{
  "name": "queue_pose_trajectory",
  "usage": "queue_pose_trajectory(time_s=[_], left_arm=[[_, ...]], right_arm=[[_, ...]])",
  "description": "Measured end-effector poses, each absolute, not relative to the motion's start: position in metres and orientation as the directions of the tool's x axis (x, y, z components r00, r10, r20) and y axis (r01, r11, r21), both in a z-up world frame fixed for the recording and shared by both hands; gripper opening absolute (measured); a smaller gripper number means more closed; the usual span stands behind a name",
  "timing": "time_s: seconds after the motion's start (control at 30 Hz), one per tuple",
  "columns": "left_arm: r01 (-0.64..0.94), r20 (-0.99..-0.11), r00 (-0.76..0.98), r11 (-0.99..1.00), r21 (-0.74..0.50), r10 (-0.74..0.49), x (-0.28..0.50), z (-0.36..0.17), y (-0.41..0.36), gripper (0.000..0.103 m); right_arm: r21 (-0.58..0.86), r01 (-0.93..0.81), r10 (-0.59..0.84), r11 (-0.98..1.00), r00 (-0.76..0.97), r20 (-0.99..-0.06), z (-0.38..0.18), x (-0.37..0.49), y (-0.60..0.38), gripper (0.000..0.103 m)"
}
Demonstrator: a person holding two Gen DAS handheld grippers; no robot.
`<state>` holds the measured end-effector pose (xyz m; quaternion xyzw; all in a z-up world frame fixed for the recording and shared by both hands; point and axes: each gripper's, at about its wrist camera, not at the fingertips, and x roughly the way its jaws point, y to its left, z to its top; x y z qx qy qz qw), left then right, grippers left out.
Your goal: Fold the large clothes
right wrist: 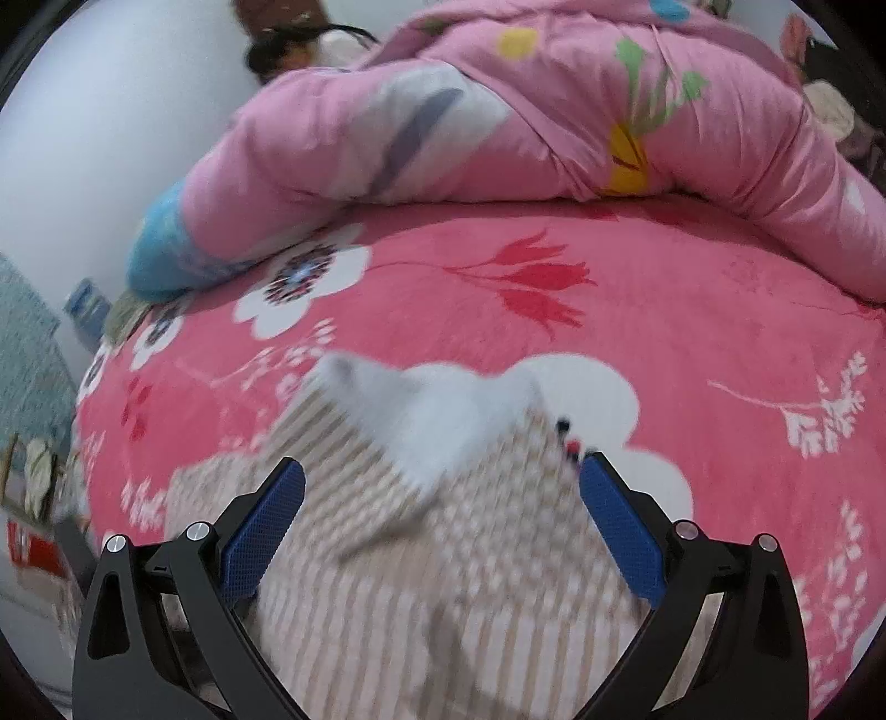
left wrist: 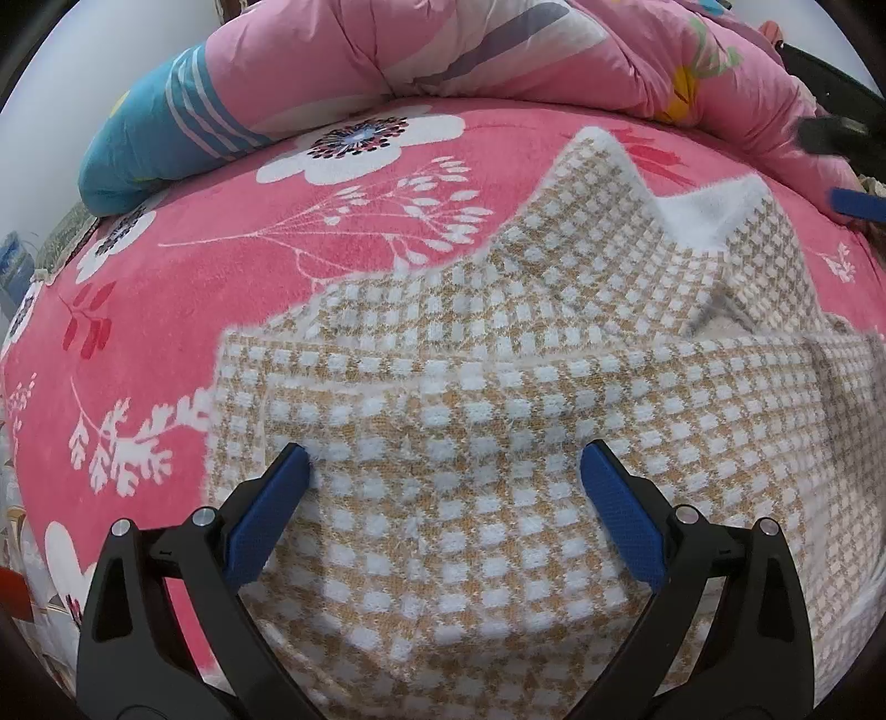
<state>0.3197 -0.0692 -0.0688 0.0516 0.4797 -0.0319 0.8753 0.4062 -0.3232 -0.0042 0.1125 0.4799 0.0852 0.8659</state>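
Observation:
A tan-and-white checked knit garment lies crumpled on the pink flowered bed cover, with its white fuzzy inside turned up at the far edge. My left gripper is open and empty, its blue pads just above the garment's near part. In the right wrist view the same garment is blurred, its white inside raised in front. My right gripper is open and empty over it. The right gripper's blue pad also shows at the right edge of the left wrist view.
A pink quilt with flowers and a blue end is heaped along the far side of the bed; it also shows in the right wrist view. The bed's left edge drops to a cluttered floor.

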Motion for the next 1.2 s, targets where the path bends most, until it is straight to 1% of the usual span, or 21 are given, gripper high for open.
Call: queue_pose_trajectory(time_s=[0.2, 0.4, 0.67, 0.73, 0.8, 0.9, 0.97, 1.0, 1.07, 1.1, 1.17, 1.2], left_arm=[[0.105, -0.844, 0.536, 0.993, 0.053, -0.011, 0.320, -0.069, -0.068, 0.095], [0.103, -0.844, 0.537, 0.993, 0.054, -0.010, 0.319, -0.069, -0.069, 0.095], [0.104, -0.843, 0.538, 0.993, 0.054, -0.011, 0.320, -0.069, -0.067, 0.095], [0.103, -0.843, 0.538, 0.993, 0.052, -0.012, 0.320, -0.069, -0.067, 0.095], [0.104, -0.842, 0.539, 0.993, 0.052, -0.013, 0.320, -0.069, -0.067, 0.095], [0.103, -0.842, 0.540, 0.993, 0.049, -0.015, 0.320, -0.069, -0.068, 0.095], [0.104, -0.842, 0.540, 0.993, 0.048, -0.015, 0.321, -0.069, -0.067, 0.095], [0.104, -0.842, 0.540, 0.993, 0.048, -0.016, 0.320, -0.069, -0.068, 0.095], [0.103, -0.842, 0.540, 0.993, 0.048, -0.016, 0.320, -0.069, -0.068, 0.095], [0.104, -0.841, 0.540, 0.993, 0.049, -0.015, 0.320, -0.069, -0.066, 0.095], [0.104, -0.842, 0.540, 0.993, 0.047, -0.016, 0.320, -0.069, -0.067, 0.095], [0.104, -0.842, 0.540, 0.993, 0.048, -0.016, 0.320, -0.069, -0.068, 0.095]], right_arm=[[0.341, 0.051, 0.289, 0.939, 0.427, -0.857, -0.042, 0.463, -0.334, 0.097], [0.398, 0.113, 0.338, 0.911, 0.351, -0.873, -0.068, 0.486, -0.342, 0.097], [0.484, 0.084, 0.440, 0.871, 0.304, -0.845, -0.074, 0.482, -0.337, 0.097], [0.488, 0.067, 0.450, 0.870, 0.296, -0.842, -0.073, 0.479, -0.333, 0.097], [0.472, 0.046, 0.439, 0.881, 0.294, -0.849, -0.070, 0.477, -0.330, 0.093], [0.429, 0.034, 0.401, 0.903, 0.296, -0.867, -0.069, 0.474, -0.328, 0.084], [0.409, 0.039, 0.380, 0.912, 0.300, -0.875, -0.068, 0.473, -0.330, 0.072], [0.402, 0.041, 0.373, 0.915, 0.301, -0.878, -0.068, 0.472, -0.332, 0.068], [0.380, 0.044, 0.350, 0.924, 0.304, -0.886, -0.067, 0.470, -0.335, 0.050], [0.372, 0.042, 0.343, 0.927, 0.307, -0.888, -0.066, 0.468, -0.337, 0.045], [0.360, 0.036, 0.332, 0.932, 0.314, -0.890, -0.063, 0.465, -0.338, 0.026], [0.360, 0.029, 0.333, 0.932, 0.321, -0.887, -0.060, 0.461, -0.340, 0.023]])
